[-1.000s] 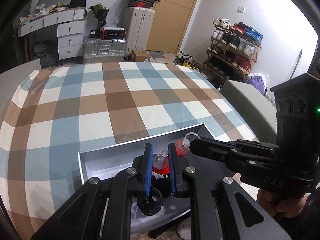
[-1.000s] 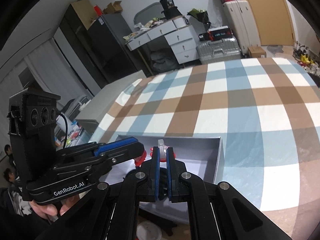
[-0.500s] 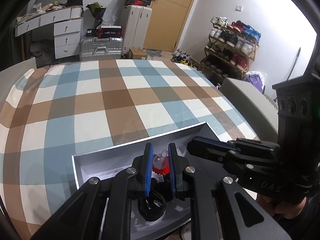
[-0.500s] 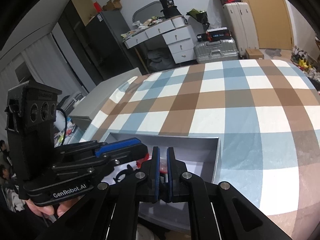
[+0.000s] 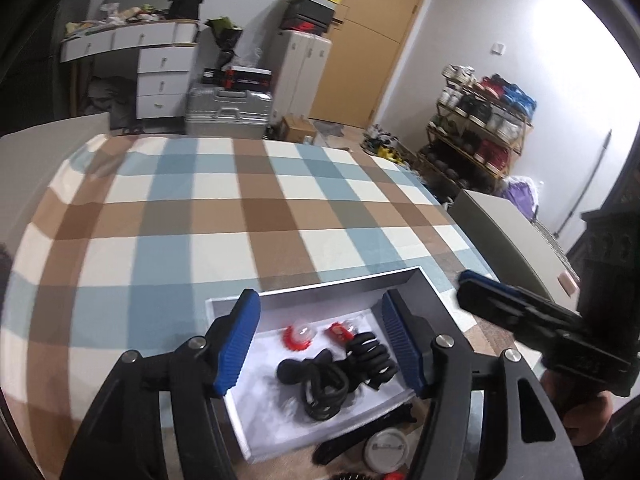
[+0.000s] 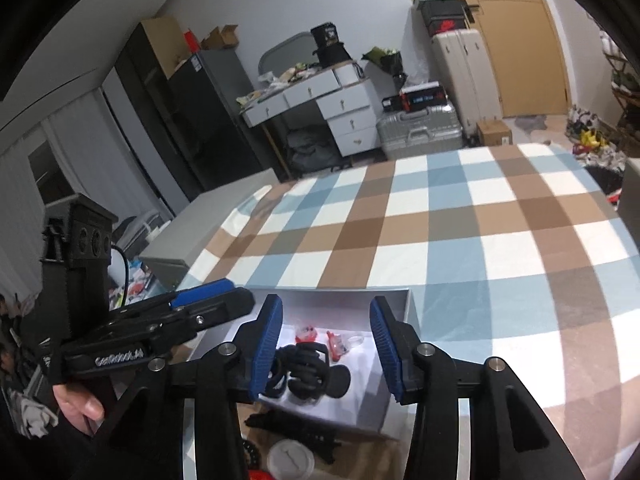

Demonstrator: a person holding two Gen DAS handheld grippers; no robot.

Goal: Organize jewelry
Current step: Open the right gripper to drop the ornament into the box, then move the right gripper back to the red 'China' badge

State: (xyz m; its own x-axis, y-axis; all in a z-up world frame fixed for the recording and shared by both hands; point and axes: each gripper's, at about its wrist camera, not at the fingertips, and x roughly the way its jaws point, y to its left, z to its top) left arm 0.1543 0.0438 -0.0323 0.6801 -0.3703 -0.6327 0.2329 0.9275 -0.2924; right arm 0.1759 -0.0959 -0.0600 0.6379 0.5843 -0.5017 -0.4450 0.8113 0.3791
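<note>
the left gripper (image 5: 320,338) hangs above a shallow white box (image 5: 320,294), blue-padded jaws spread wide and holding nothing. the right gripper (image 6: 325,340) hovers over the same box (image 6: 400,300), jaws likewise wide apart and empty. inside the box, two small red and clear jewelry pieces (image 5: 301,335) lie toward twelve o'clock, and a heap of black coiled hair ties (image 5: 344,368) lies toward six o'clock, just beside them. the box sits at the near edge of a blue, brown and white checked tablecloth (image 5: 240,216). outside the box's near wall, at six o'clock, lie a round white badge (image 5: 385,449) and a black strap-like piece (image 5: 360,434).
</note>
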